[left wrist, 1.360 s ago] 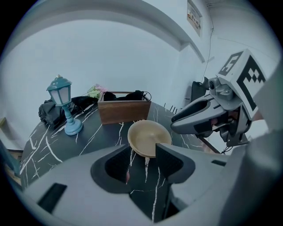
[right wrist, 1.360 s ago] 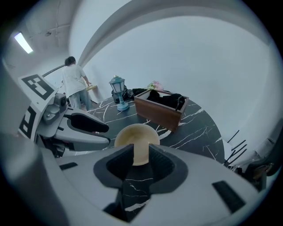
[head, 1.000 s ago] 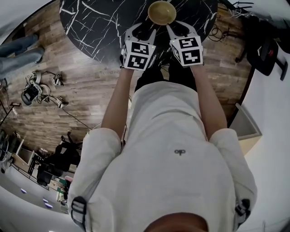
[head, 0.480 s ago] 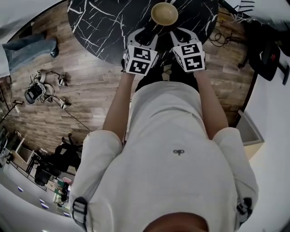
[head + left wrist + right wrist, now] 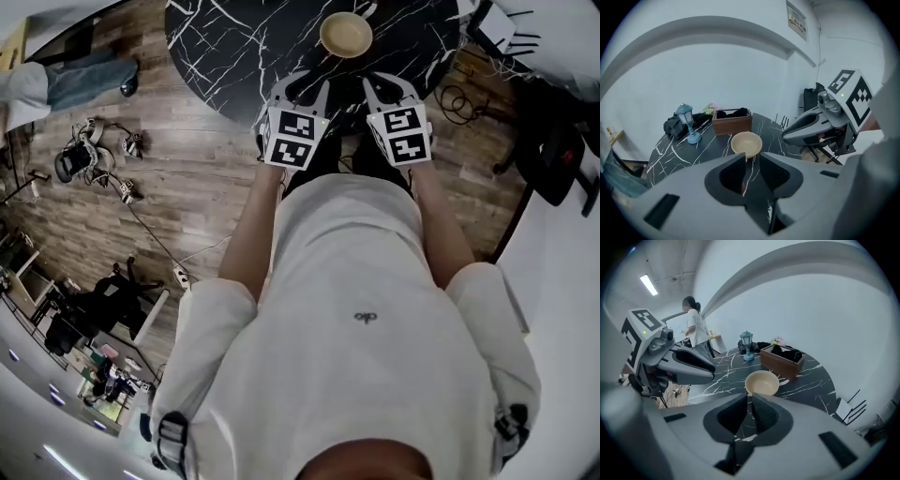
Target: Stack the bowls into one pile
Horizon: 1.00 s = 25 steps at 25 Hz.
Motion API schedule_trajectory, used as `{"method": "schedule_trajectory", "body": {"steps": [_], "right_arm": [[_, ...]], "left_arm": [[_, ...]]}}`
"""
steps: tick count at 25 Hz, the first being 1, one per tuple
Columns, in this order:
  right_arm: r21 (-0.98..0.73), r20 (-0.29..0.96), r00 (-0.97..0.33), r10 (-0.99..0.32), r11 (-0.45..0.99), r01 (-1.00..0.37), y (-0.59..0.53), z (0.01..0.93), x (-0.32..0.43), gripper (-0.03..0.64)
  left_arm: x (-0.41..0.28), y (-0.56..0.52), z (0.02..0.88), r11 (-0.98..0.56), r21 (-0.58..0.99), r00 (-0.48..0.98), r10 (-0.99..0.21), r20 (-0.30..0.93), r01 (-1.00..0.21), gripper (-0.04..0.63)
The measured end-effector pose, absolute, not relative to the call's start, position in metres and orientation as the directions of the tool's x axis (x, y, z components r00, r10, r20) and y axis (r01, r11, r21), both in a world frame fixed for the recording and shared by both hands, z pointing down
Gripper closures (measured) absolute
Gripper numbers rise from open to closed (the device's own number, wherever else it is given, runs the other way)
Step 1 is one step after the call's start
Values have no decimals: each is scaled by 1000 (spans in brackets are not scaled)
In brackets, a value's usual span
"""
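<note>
Backing off bowls [image 5: 345, 34] toward desk [image 5: 225, 47] near edge | left tool [image 5: 304, 86] half-open, right tool [image 5: 386, 84] nearly closed, both closing empty | pile looks finished

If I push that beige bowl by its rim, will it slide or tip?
The bowl looks rigid and smooth, so on the glossy table it likely slides. Its walls narrow toward the base, so a high push might rock it.
</note>
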State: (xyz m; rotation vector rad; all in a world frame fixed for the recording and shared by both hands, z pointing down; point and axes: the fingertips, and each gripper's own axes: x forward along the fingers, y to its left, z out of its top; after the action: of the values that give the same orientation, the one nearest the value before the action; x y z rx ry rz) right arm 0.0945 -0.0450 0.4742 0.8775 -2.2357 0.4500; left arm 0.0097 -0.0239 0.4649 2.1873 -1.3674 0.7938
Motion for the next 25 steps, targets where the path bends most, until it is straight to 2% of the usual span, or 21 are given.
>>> {"method": "schedule_trajectory", "body": {"steps": [12,25], "right_arm": [[-50,604,-666,-438,813,-580,-24,419,118,603],[34,489,-749,-447,868,-496,12,348,138,611]], "left_arm": [[57,13,399,-308,-4,246,-768,591,-951,568],[85,46,344,-218,4,196,-872,449,-976,589]]}}
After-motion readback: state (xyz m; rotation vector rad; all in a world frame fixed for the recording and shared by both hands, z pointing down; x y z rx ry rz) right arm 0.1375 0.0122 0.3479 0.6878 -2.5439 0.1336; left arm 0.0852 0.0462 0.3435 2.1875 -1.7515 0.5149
